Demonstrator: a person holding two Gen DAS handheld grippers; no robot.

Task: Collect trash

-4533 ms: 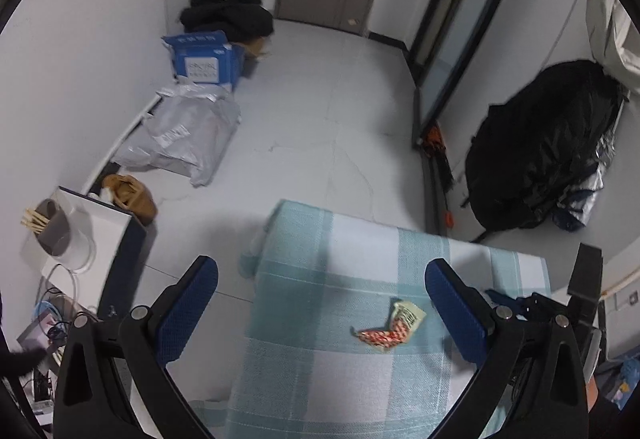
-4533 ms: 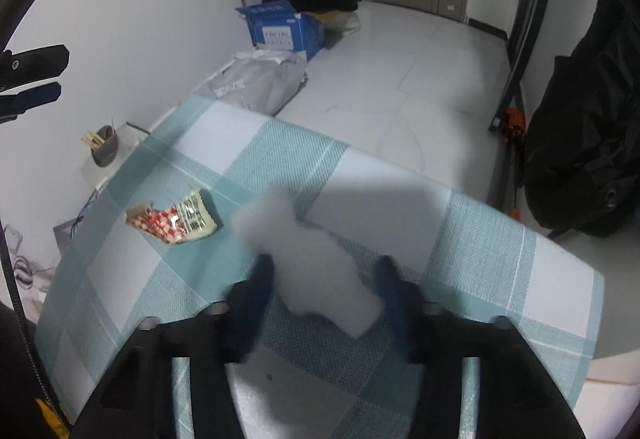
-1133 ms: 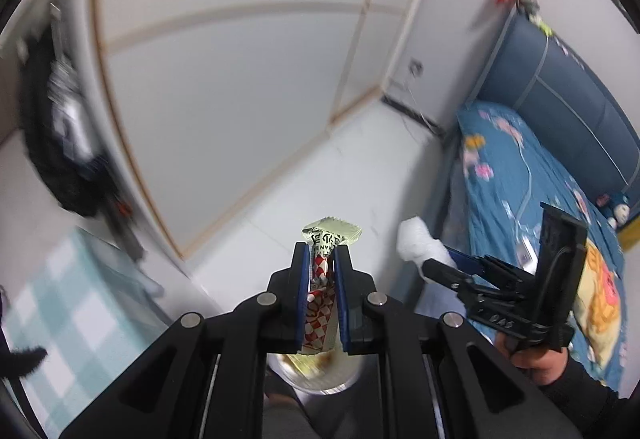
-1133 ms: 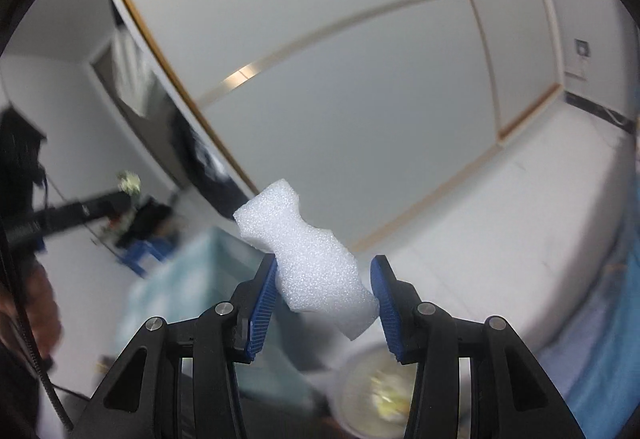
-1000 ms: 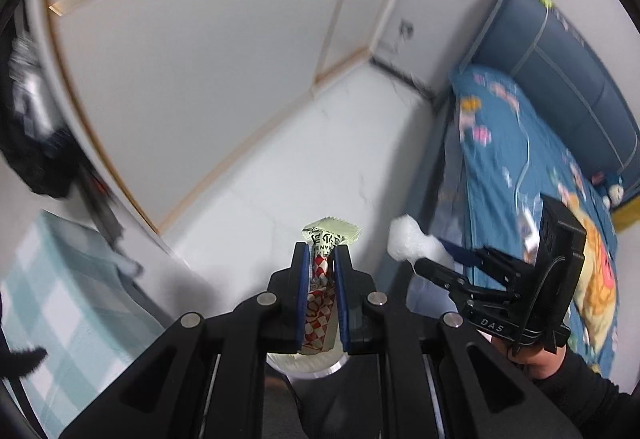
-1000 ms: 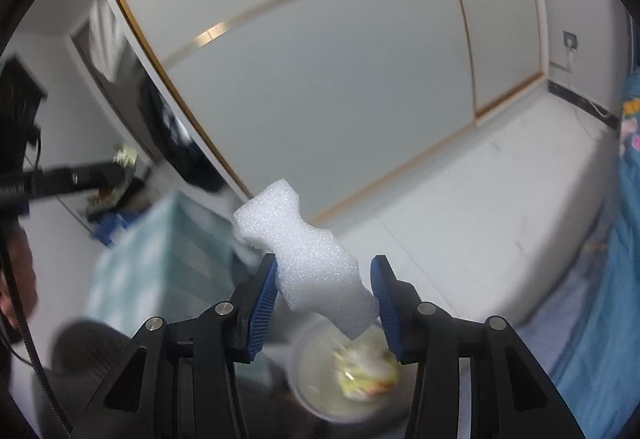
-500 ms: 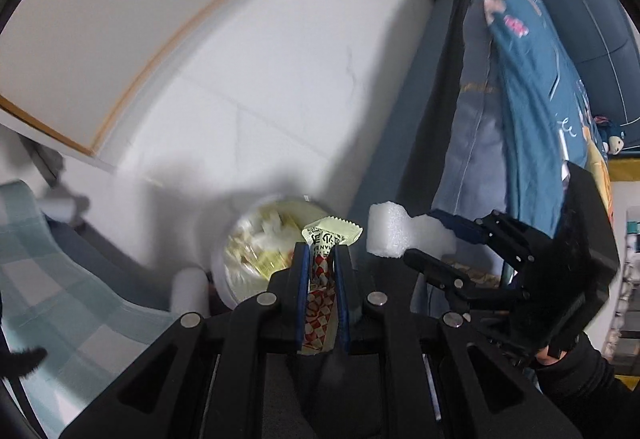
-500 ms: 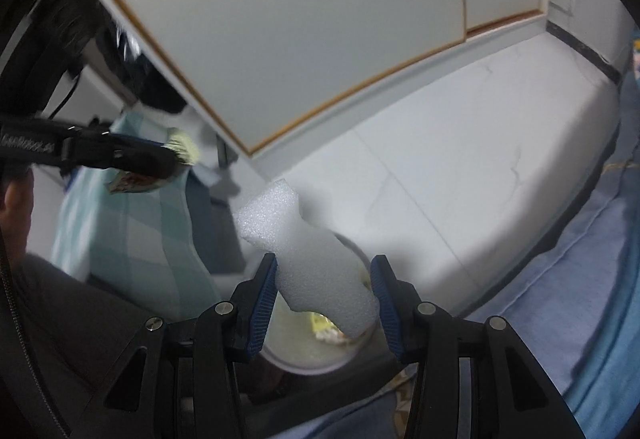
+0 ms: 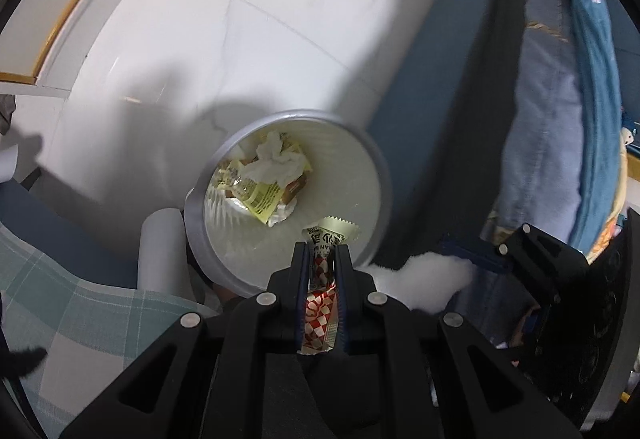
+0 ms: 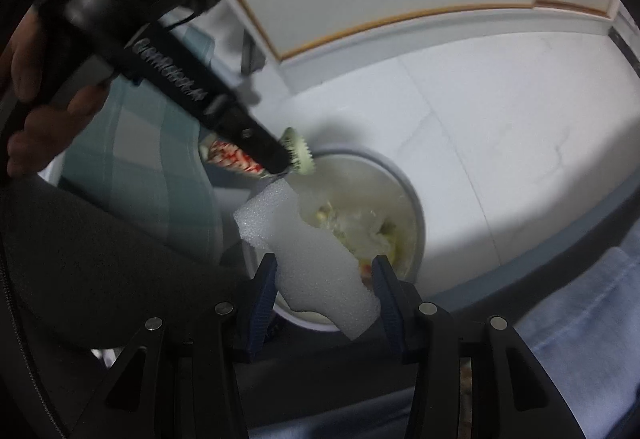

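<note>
There were two grippers, and each one carried one piece of trash. The left gripper point(image 9: 321, 253) had its two fingers pressed together on a red and white checked wrapper point(image 9: 319, 297), whose pale green end stuck out above the fingertips, at the lower centre of the left wrist picture. The right gripper point(image 10: 324, 277) was clamped on one white foam piece point(image 10: 316, 259), which filled the gap between its two blue pads at the lower centre of the right wrist picture.

One round white trash bin point(image 9: 376, 175) stood on the white floor point(image 9: 280, 19), in the middle of both pictures. Inside it lay a crumpled white tissue point(image 9: 276, 161) and a yellow printed packet point(image 9: 262, 195); other bits under them were hard to count. The wrapper hung over the near rim of the bin, and the foam piece was just at the rim on the lower right side in the left wrist picture.

Around the bin were a checked teal cloth point(image 9: 80, 303) at the lower left and blue bedding point(image 9: 560, 119) on the right. In the right wrist picture the left gripper crossed from the upper left, held by a hand point(image 10: 36, 95), and it covered part of the cloth.
</note>
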